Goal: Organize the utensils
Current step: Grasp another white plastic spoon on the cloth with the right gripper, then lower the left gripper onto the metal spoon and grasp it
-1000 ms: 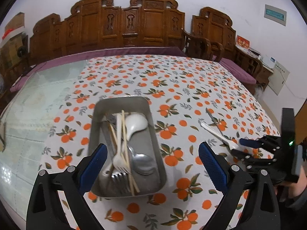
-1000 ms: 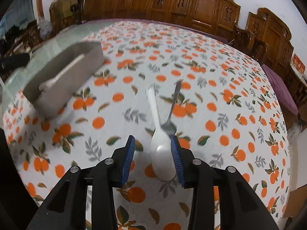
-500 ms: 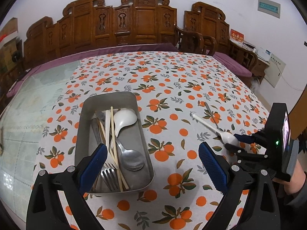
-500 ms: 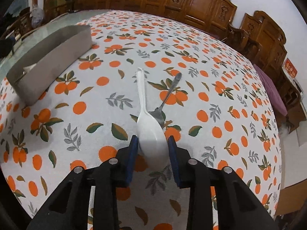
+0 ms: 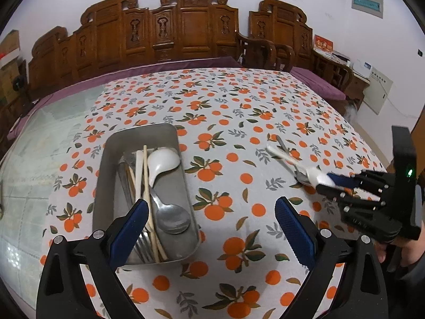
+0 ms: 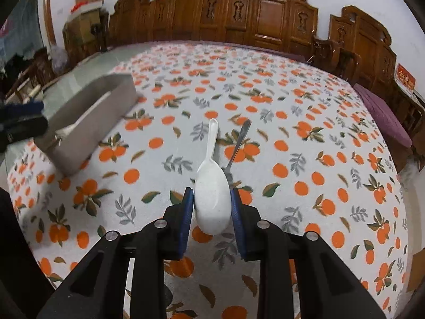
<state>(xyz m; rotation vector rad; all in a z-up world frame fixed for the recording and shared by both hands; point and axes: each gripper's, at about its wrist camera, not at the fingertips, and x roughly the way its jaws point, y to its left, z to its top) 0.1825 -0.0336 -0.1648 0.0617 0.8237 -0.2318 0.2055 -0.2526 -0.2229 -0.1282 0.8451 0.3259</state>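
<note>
Even, soft indoor light, faint shadows; fisheye bends the edges, right view slightly motion-blurred.

Home dining room: carved wooden chairs (image 5: 186, 26), orange-print tablecloth (image 5: 239, 111).

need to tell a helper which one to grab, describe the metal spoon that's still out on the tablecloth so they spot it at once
Start at the orange-print tablecloth, well to the right of the metal tray. Beside the white spoon clamped in the right gripper lies the metal spoon. It is the slim, shiny grey one, its bowl tucked behind the white spoon's.
</note>
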